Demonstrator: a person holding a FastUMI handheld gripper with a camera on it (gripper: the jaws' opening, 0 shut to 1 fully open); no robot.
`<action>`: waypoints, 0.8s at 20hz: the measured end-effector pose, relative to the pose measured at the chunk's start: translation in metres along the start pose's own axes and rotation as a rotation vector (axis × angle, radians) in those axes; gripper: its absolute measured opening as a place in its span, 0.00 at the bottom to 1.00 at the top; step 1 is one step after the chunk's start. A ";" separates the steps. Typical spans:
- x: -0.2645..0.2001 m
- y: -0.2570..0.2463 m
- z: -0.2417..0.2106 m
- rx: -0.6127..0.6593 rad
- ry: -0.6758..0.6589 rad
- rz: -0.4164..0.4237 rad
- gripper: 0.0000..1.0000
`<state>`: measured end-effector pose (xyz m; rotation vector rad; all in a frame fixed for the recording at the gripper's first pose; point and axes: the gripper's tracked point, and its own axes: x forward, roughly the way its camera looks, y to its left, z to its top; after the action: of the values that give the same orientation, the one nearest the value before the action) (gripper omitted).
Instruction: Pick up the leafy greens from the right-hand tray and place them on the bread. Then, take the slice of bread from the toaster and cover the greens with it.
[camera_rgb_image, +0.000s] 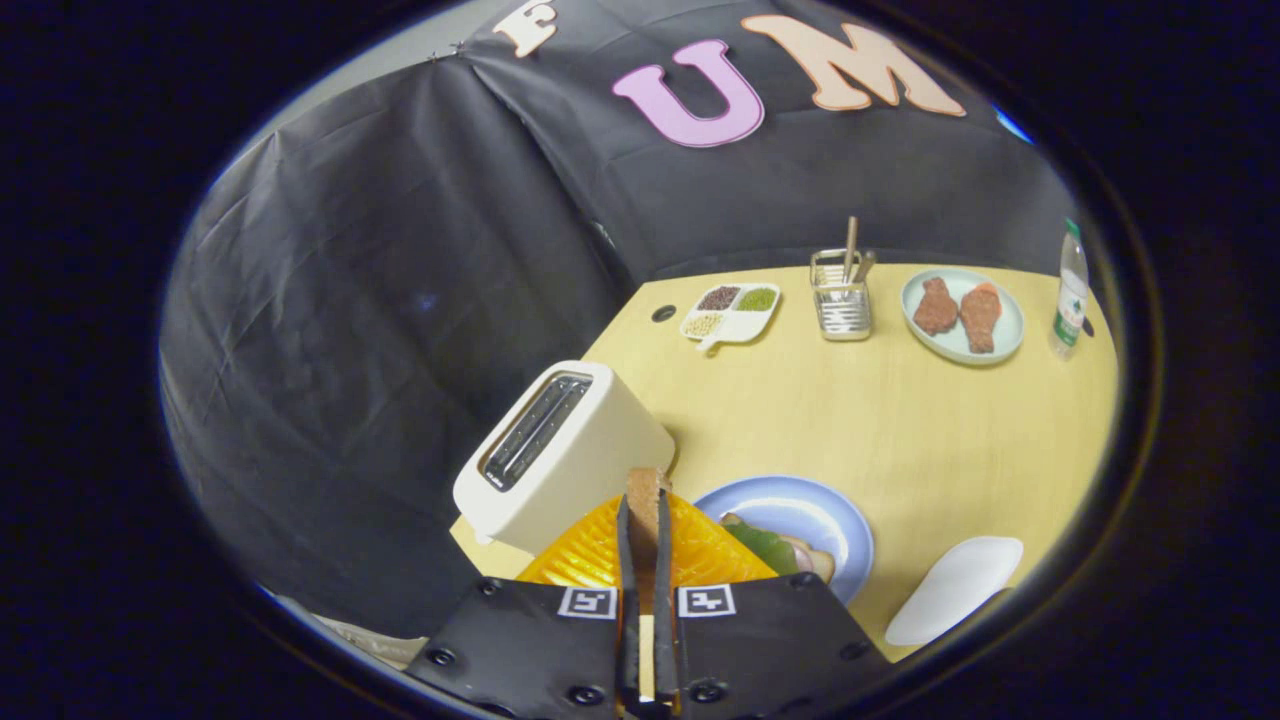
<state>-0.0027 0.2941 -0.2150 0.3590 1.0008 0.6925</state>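
Gripper (645, 520) is clamped on the bread slice (643, 492) edge-on, up beside the toaster (560, 455), greens (762, 545) waiting on the plate (800, 510) — thin pinch there, so a tilt could drop it short.

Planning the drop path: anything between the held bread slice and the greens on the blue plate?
Nothing visible. The tool is shut on the bread slice, above the toaster; the greens on the blue plate lie uncovered beside it.
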 end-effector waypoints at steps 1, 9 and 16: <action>0.001 -0.002 -0.005 0.009 0.005 0.003 0.08; 0.012 -0.035 -0.034 0.104 0.037 0.013 0.08; 0.012 -0.076 -0.045 0.176 0.038 -0.028 0.12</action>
<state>-0.0095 0.2452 -0.2892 0.4864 1.1040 0.5890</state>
